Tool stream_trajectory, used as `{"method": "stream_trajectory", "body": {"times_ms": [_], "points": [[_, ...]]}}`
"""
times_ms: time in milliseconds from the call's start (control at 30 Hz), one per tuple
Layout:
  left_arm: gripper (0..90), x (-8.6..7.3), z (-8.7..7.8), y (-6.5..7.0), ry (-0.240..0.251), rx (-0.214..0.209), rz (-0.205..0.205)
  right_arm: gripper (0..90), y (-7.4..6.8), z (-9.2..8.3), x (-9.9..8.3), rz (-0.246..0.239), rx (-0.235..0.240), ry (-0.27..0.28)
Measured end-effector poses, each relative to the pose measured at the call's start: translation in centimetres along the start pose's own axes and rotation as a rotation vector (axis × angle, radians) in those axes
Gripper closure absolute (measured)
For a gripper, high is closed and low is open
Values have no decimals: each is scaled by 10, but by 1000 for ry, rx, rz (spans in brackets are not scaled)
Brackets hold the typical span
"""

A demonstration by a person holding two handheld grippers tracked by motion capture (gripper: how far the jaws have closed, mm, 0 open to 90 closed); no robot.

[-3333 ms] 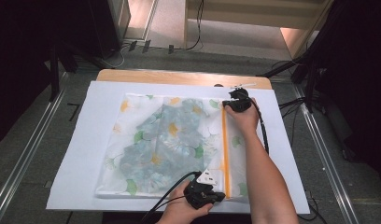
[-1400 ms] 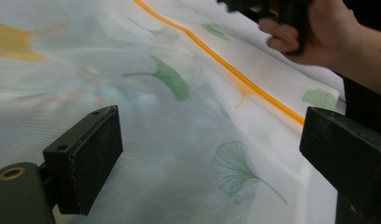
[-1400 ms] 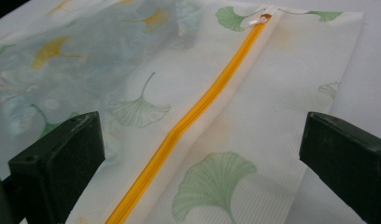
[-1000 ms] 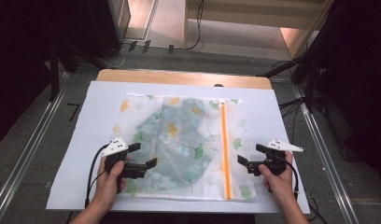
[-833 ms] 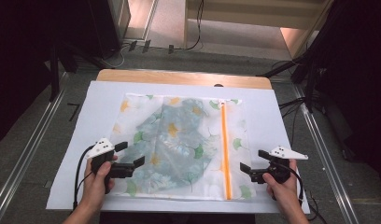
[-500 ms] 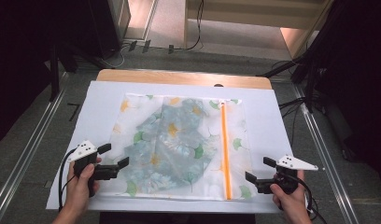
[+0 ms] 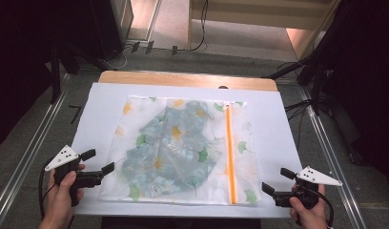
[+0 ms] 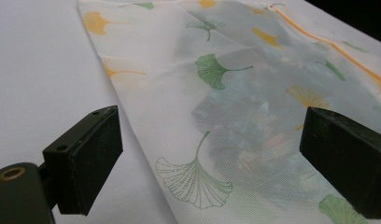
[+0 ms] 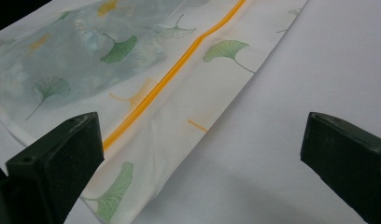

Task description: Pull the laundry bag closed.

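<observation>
A white mesh bag (image 7: 183, 148) printed with green and orange ginkgo leaves lies flat on the white sheet (image 7: 97, 109). An orange zipper (image 7: 229, 152) runs down its right side, and a bluish garment (image 7: 168, 148) shows through the mesh. My left gripper (image 7: 98, 162) stands open at the bag's near left corner, its jaws wide over the mesh (image 8: 202, 154). My right gripper (image 7: 278, 183) stands open off the bag's near right corner, with the zipper (image 9: 170, 79) and bag edge (image 9: 216, 107) between its jaws farther off. Neither holds anything.
The white sheet covers a wooden table (image 7: 183, 78) whose far edge shows. Metal rails (image 7: 30, 148) run along both sides. Cables (image 7: 297, 102) and dark stands sit on the floor beyond the table.
Both hands have drawn back toward the near edge and apart, the left gripper going left, the right going down-right. Earlier both were at the zipper. The bag lies unmoved.
</observation>
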State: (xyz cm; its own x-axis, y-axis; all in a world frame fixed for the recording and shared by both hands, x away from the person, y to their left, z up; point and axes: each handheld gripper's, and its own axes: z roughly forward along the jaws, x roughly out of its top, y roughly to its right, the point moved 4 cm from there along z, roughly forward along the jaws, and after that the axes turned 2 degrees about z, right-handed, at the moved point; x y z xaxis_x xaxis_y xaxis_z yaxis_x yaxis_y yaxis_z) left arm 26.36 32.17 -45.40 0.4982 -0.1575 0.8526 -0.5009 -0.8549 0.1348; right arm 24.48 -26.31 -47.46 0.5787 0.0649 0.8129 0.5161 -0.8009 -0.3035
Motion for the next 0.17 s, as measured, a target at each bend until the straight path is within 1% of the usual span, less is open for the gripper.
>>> {"method": "stream_trajectory", "body": {"times_ms": [67, 100, 133, 167], "points": [[61, 0, 3, 1, -28, 44, 33, 0, 0, 2, 0, -8, 1, -6], [61, 0, 4, 1, -40, 47, 34, 0, 0, 4, 0, -9, 0, -11], [61, 0, 6, 1, -47, 38, 26, 0, -1, 5, -1, -7, -2, -21], [61, 0, 6, 1, -47, 38, 26, 0, -1, 5, -1, -7, -2, -21]]}}
